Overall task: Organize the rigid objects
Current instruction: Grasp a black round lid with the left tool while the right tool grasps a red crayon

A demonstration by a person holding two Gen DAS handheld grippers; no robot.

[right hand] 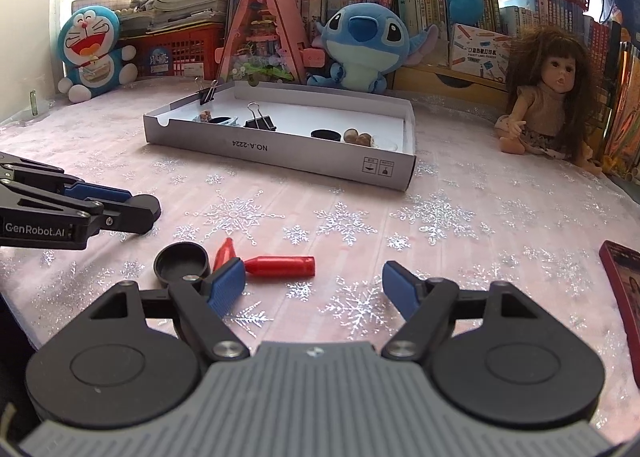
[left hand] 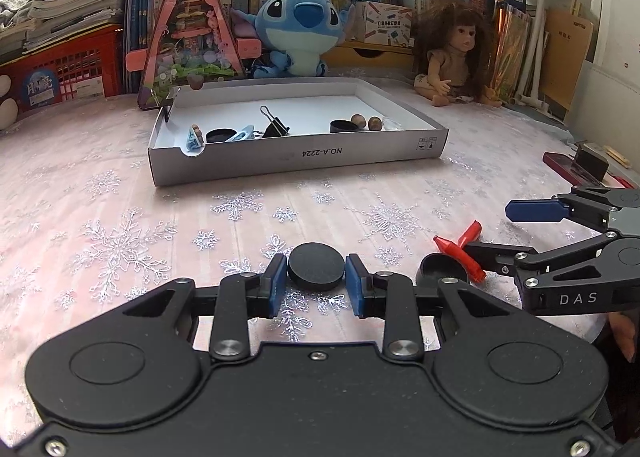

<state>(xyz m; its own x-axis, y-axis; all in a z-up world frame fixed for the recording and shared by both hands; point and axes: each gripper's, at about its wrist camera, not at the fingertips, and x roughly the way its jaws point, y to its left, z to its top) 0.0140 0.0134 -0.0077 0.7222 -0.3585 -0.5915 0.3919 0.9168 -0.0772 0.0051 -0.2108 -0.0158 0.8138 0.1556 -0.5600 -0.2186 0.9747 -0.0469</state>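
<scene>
left tool (left hand: pixel 316 277) clamps black round cap (left hand: pixel 316 266), frame centre; right tool (right hand: pixel 314 285) open wide over desk (right hand: pixel 460 217), nothing between pads.

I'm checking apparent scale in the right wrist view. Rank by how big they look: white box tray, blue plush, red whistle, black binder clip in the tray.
1. white box tray
2. blue plush
3. red whistle, helped by nearness
4. black binder clip
</scene>
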